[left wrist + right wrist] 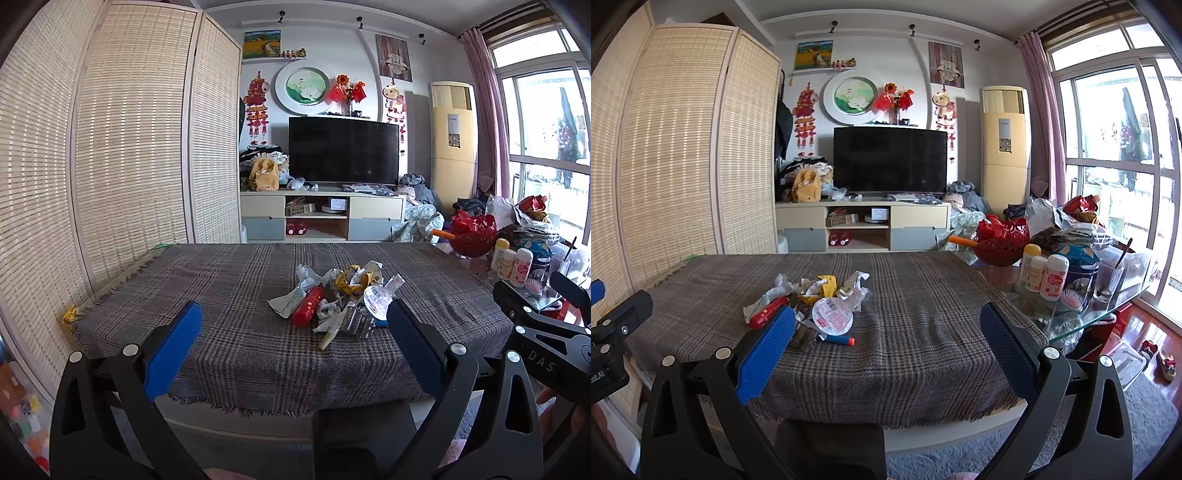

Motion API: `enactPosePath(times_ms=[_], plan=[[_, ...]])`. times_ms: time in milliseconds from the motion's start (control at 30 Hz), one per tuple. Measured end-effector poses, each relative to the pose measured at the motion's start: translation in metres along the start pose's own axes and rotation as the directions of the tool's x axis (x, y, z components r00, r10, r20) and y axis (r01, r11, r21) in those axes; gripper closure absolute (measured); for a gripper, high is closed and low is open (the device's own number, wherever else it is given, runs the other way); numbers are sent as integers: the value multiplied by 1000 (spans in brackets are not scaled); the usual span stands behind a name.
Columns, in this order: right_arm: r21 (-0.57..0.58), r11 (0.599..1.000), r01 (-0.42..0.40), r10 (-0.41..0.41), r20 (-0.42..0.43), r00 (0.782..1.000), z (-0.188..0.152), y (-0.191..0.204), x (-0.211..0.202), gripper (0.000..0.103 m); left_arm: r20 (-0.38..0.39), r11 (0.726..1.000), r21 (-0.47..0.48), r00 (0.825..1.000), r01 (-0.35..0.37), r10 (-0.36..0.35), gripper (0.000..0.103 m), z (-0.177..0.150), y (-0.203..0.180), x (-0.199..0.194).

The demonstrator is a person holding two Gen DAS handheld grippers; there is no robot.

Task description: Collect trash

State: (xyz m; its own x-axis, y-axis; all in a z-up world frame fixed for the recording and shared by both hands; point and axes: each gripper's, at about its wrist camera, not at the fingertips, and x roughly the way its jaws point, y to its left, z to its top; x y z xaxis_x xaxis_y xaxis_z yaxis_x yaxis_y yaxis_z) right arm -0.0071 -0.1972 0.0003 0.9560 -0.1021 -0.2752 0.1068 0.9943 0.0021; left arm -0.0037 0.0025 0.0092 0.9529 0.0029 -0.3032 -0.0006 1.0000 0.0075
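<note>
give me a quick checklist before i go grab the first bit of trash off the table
1. Left gripper open: ok, fingers wide apart, nothing held.
2. Right gripper open: ok, also empty.
3. Trash pile in view: ok, bunched together on the plaid cloth.
4. Easy first pick: ok, the blue marker lies at the pile's near edge, clear of the wrappers.
5. Bin or bag for the trash: cannot tell, none clearly seen.
6. Bottles and glass clear of the pile: ok, off to the right.
</note>
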Motion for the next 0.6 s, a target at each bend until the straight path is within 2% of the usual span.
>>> enactPosePath(times_ms=[600], plan=[[-1, 1000, 0, 0, 1, 1000, 0, 1, -2, 3, 9, 1000, 2, 1000, 1, -1, 8, 1, 1, -4]])
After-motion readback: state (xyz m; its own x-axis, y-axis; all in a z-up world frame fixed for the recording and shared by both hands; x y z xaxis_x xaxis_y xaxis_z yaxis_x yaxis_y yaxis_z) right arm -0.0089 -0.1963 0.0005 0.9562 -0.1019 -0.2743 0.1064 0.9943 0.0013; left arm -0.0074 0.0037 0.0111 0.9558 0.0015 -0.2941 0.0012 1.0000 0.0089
